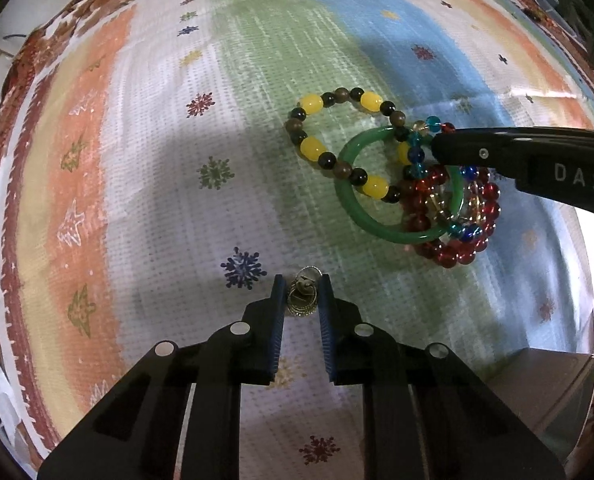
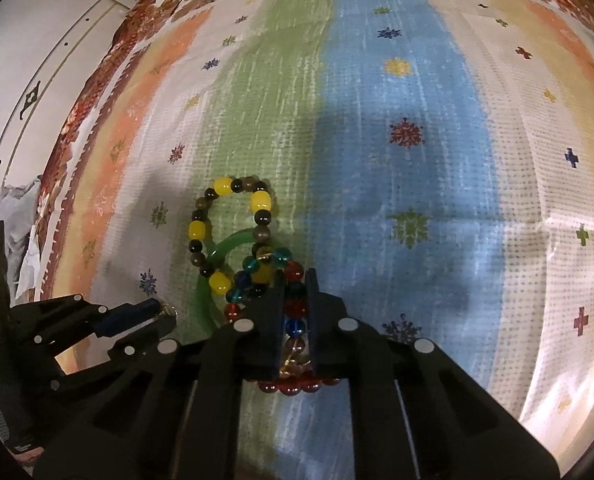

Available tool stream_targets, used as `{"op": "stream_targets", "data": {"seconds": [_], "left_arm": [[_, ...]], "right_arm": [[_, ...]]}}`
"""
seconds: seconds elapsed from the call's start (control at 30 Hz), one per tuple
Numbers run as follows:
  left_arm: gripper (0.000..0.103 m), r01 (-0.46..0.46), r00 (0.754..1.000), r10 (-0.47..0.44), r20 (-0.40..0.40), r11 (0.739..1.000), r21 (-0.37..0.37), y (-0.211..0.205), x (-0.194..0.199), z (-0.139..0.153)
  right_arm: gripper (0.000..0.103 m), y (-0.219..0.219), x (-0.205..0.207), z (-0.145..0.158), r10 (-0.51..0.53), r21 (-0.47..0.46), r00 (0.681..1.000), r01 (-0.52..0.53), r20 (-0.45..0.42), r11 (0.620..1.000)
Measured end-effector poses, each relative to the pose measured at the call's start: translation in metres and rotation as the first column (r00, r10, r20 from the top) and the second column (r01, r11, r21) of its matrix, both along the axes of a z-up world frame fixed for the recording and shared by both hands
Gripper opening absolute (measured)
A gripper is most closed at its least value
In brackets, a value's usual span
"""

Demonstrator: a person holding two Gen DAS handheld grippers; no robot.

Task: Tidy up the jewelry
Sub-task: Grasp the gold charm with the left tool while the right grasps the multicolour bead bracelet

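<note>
1. Striped cloth with snowflake prints covers the worktop under my grippers.
2. Green bangle lies flat mid-cloth, overlapping the other bracelets.
3. Yellow-and-dark bead bracelet rests partly across the bangle.
4. Red bead bracelet and blue-and-teal bead strand are tangled together; my right gripper is clamped on them.
5. Small metal rings: my left gripper is closed on them, near the pile.

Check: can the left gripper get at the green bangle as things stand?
Probably not yet: the left gripper is shut on a small metal ring, and beaded bracelets drape over the green bangle.
</note>
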State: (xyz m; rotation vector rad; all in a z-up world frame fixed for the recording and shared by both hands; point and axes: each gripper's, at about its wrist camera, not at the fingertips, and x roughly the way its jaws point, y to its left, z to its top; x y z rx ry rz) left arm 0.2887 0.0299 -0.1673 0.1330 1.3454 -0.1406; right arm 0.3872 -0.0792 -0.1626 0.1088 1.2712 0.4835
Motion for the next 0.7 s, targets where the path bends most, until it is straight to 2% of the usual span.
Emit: {"op": "stream_targets", "data": {"seconds": [0.7], "left_arm": [[0.015, 0.001, 0.999, 0.001, 0.037, 0.998, -0.055, 0.01, -0.001, 0.034]], "right_arm": [[0.011, -0.008, -0.018, 0.035, 0.0, -0.033, 0.996, 0.003, 0.088, 0.999]]}}
